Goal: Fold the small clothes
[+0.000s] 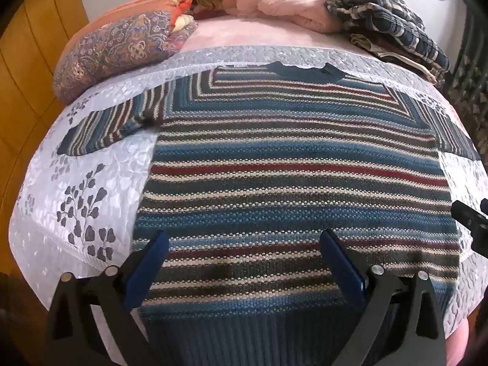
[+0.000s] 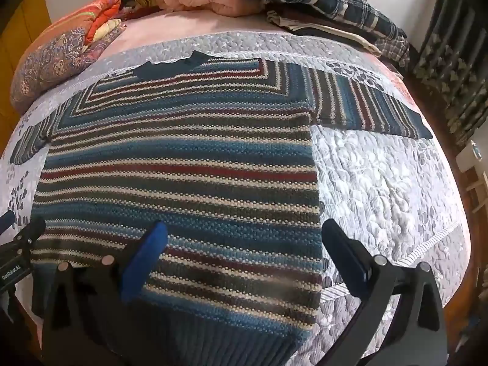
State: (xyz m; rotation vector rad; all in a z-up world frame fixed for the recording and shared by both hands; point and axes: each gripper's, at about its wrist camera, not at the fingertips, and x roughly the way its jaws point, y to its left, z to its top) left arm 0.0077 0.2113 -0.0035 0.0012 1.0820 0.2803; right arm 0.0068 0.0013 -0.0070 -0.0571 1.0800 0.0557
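Note:
A striped knit sweater in blue, red, cream and grey lies flat on the quilted bedspread, collar at the far side, both sleeves spread out. My left gripper hovers open over the hem near its left half, nothing between the fingers. In the right wrist view the same sweater fills the left and middle, its right sleeve stretched out. My right gripper is open above the sweater's lower right corner, one blue pad over the knit, the other finger over the quilt.
A patterned folded blanket lies at the far left of the bed. Pink bedding and a plaid pile of clothes sit at the far side. A wooden wardrobe stands left; a dark curtain hangs right.

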